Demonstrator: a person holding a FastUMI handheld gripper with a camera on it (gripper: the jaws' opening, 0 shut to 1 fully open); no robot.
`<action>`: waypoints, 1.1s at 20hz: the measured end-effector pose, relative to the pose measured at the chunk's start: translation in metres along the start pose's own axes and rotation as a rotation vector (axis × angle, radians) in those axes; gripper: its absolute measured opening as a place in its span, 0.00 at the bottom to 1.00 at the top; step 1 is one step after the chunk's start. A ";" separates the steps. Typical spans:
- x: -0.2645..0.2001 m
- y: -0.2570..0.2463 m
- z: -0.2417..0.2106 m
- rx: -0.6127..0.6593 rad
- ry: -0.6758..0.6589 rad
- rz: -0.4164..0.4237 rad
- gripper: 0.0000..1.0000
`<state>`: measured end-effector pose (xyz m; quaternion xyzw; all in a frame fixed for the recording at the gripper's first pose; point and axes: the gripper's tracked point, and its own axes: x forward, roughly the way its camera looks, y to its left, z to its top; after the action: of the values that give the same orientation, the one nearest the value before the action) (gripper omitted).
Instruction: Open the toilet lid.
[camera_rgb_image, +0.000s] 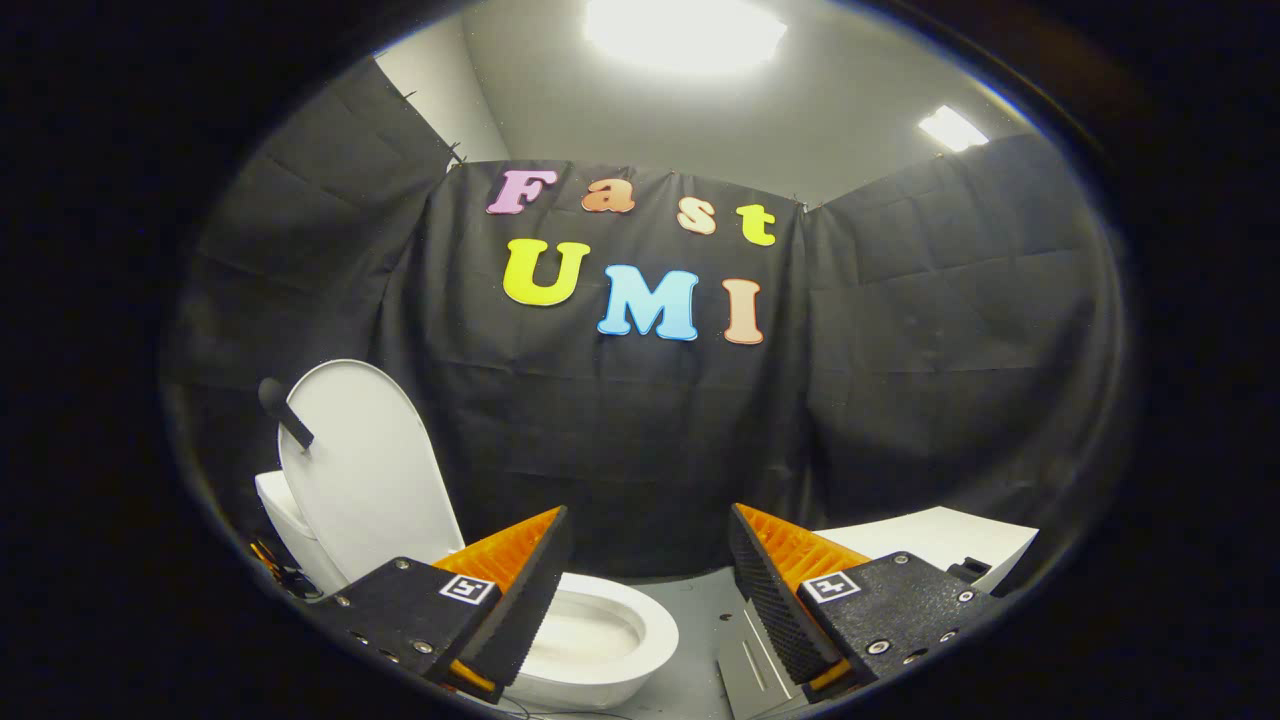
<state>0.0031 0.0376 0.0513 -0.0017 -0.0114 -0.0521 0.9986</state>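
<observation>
1. Your gripper (650, 560) has its fingers spread wide, holding nothing.
2. The toilet lid (365, 470) stands upright, raised clear of the toilet bowl (590, 635), which sits open beside your left finger.
3. Judging by that, the opening looks done; nothing obvious remains.
4. No brand on the toilet is readable; only square markers on the finger mounts.

One toilet (590, 640), one raised lid (365, 470), two ceiling lights (685, 30), one wide-open tool (650, 560).
</observation>
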 end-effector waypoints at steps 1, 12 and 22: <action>0.001 -0.004 -0.009 0.006 0.019 -0.008 0.95; -0.006 0.013 -0.036 0.034 0.024 0.050 0.95; -0.004 0.028 -0.041 0.040 0.033 0.096 0.95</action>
<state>0.0027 0.0657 0.0104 0.0185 0.0040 -0.0038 0.9998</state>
